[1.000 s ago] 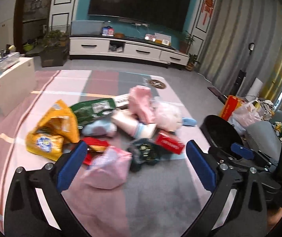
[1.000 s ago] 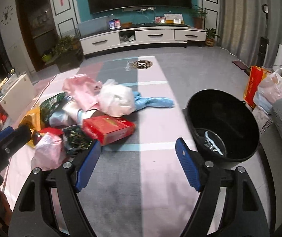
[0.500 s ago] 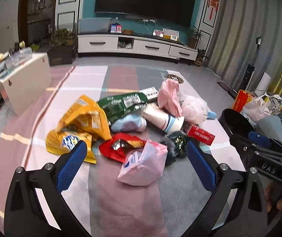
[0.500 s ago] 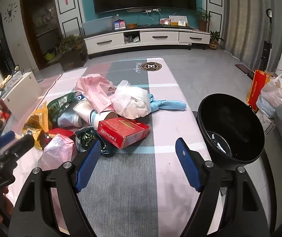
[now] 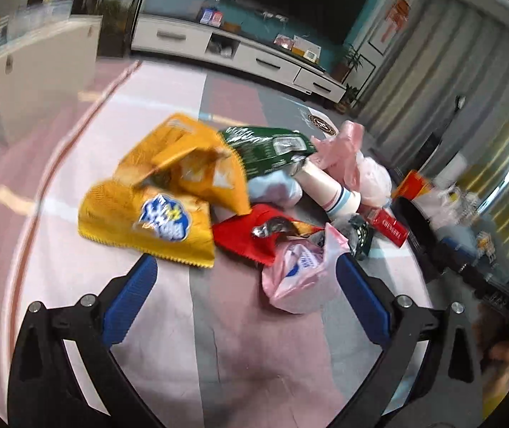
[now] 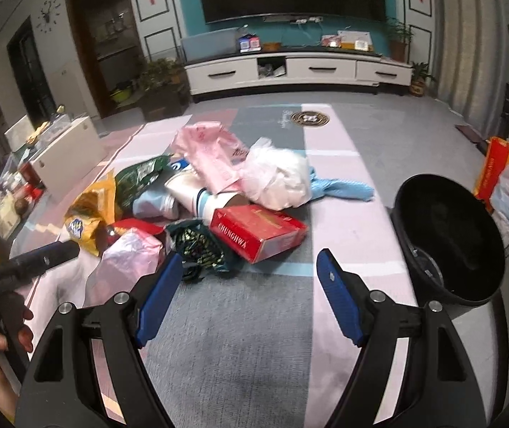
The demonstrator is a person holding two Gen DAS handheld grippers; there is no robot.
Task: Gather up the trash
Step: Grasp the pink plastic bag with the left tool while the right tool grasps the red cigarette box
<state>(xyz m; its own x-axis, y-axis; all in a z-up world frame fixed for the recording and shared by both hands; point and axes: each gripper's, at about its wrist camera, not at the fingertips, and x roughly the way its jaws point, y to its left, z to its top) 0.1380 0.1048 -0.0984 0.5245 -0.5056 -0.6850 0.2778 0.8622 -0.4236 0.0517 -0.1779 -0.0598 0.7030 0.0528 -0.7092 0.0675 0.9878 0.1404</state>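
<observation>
Left gripper point(image 5: 243, 289) had swung down and in toward the trash pile point(image 5: 240, 196) on the rug; jaws wide, nothing held. Right gripper point(image 6: 247, 292) open, empty, barely shifted. Black bin point(image 6: 450, 242) waited right of pile. First pickup looked imminent.

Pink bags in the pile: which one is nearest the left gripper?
The crumpled pink bag with blue print, at the pile's near edge by the left gripper. The other pink bag lies at the far side.
</observation>
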